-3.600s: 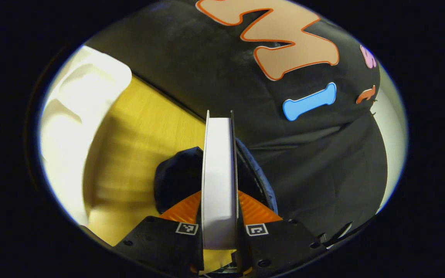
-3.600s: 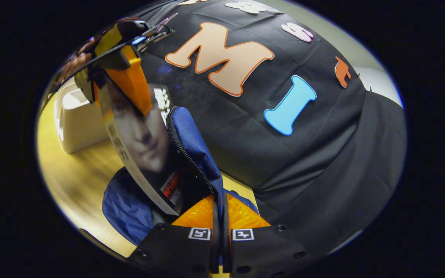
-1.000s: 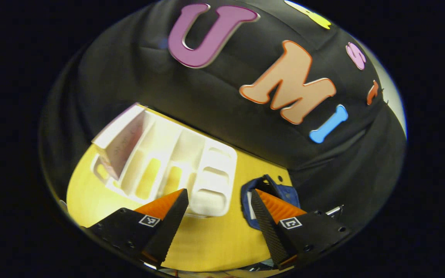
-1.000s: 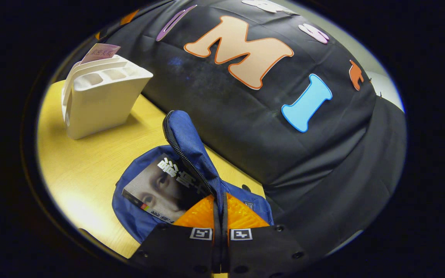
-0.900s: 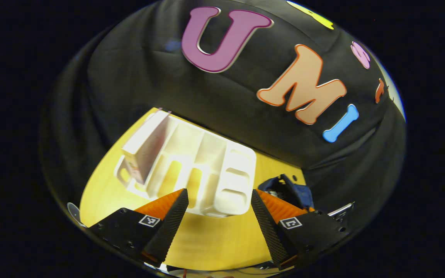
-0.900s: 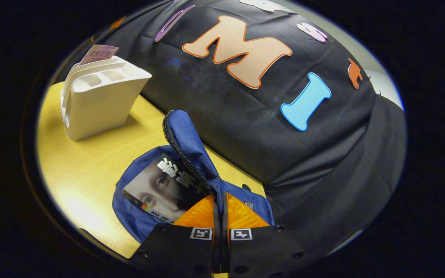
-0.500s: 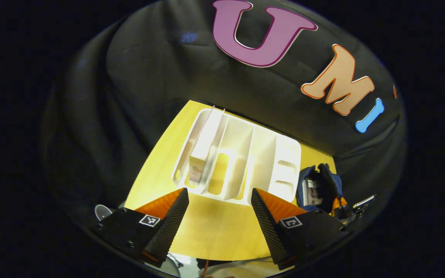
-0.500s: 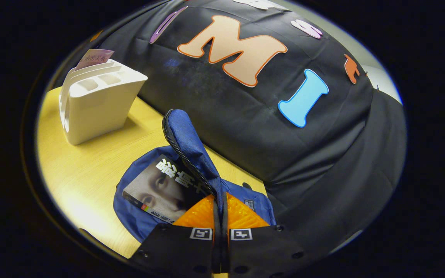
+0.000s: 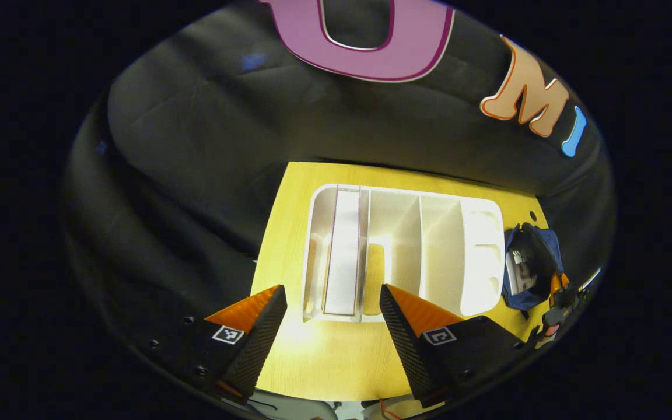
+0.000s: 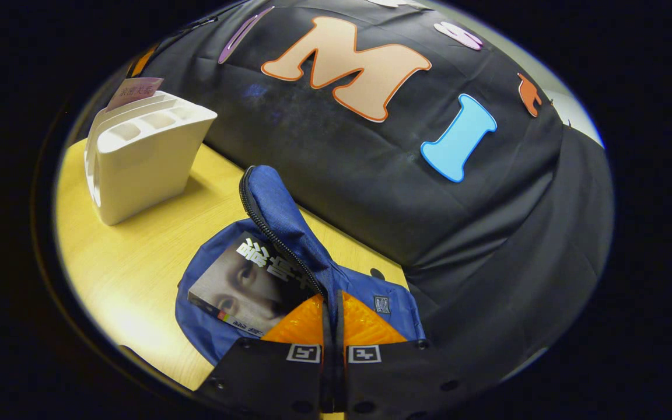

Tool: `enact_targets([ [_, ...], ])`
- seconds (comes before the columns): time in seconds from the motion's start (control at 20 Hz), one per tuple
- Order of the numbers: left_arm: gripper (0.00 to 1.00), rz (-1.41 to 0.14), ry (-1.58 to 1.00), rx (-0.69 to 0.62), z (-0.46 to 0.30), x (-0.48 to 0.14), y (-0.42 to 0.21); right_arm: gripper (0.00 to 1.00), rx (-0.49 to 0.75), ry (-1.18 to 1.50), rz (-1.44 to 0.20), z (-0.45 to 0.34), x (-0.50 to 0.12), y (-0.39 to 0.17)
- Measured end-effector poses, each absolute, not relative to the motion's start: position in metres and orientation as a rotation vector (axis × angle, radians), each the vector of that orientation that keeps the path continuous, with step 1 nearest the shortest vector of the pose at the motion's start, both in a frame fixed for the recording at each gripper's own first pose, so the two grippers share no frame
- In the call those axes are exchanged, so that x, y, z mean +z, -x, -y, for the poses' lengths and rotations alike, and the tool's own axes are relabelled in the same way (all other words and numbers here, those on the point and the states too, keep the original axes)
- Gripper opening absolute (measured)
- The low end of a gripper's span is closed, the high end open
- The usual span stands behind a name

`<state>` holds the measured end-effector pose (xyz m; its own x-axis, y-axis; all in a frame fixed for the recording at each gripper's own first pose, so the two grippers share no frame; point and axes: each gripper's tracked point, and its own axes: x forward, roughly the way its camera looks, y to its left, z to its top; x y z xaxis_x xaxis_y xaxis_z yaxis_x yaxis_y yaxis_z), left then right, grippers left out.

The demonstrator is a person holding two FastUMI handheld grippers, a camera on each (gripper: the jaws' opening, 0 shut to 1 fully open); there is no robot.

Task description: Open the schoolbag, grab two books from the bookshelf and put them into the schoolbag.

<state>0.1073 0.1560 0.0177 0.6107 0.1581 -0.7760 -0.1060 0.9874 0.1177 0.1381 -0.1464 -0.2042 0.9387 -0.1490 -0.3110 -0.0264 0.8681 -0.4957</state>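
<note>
So the left gripper (image 9: 329,318) hangs over the white bookshelf (image 9: 406,251), looking pretty much straight down into it. Its fingers are spread wide apart w/ nothing between them, totally released. The bookshelf sits on a yellow wooden table (image 9: 324,361), close to the black cloth wall at the back. One book (image 9: 342,256) stands on edge in a slot near the left end of the bookshelf, page edges facing up, and it lines up roughly w/ the gap between the spread fingers, but nothing's touching it. The other slots to its right look bare, and you can see the table through cutouts in the bottom. Off to the right edge of the left gripper view there's the blue schoolbag (image 9: 527,265), open, w/ something pale inside.

The right gripper (image 10: 331,326) is clamped tight on the schoolbag's flap (image 10: 280,224), both fingers pinching the blue fabric right by the zipper, holding it lifted so the bag mouth stays open. In the right gripper view another book (image 10: 242,286), w/ a dark photo cover, lies tilted in the bag opening, partly sticking out toward the table. The bookshelf sits farther back-left, well apart from the bag, w/ a pinkish book top poking out at its far end.
</note>
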Motion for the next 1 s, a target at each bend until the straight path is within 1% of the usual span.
enact_targets([
  [0.05, 0.94, -0.917, -0.067, 0.145, -0.159, 0.015, -0.11, 0.02, -0.068, 0.524, -0.355, 0.143, -0.205, -0.139],
  [0.25, 0.92, -1.001, -0.082, 0.106, -0.161, -0.007, -0.128, 0.05, -0.073, 0.555, -0.371, 0.138, -0.207, -0.14],
  [0.3, 0.9, -1.024, -0.09, 0.101, -0.163, -0.013, -0.132, 0.02, -0.075, 0.558, -0.375, 0.138, -0.208, -0.141],
  [0.4, 0.84, -1.057, -0.111, 0.098, -0.168, -0.021, -0.14, 0.04, -0.082, 0.56, -0.382, 0.138, -0.208, -0.141],
  [0.55, 0.7, -1.103, -0.137, 0.092, -0.171, -0.031, -0.148, 0.04, -0.088, 0.564, -0.388, 0.137, -0.209, -0.141],
  [0.6, 0.68, -1.118, -0.139, 0.091, -0.173, -0.034, -0.149, 0.02, -0.089, 0.567, -0.39, 0.137, -0.209, -0.141],
  [0.65, 0.63, -1.133, -0.136, 0.089, -0.173, -0.036, -0.151, 0.02, -0.09, 0.57, -0.392, 0.137, -0.21, -0.14],
  [0.8, 0.55, -1.185, -0.115, 0.078, -0.171, -0.048, -0.149, 0.04, -0.096, 0.57, -0.398, 0.136, -0.209, -0.139],
  [0.9, 0.43, -1.228, -0.093, 0.093, -0.17, -0.057, -0.147, 0.05, -0.1, 0.569, -0.4, 0.137, -0.208, -0.139],
  [0.95, 0.4, -1.254, -0.078, 0.096, -0.169, -0.061, -0.144, 0.04, -0.101, 0.571, -0.4, 0.136, -0.208, -0.137],
  [1.0, 0.39, -1.258, -0.062, 0.095, -0.168, -0.065, -0.145, 0.02, -0.101, 0.574, -0.4, 0.136, -0.207, -0.138],
])
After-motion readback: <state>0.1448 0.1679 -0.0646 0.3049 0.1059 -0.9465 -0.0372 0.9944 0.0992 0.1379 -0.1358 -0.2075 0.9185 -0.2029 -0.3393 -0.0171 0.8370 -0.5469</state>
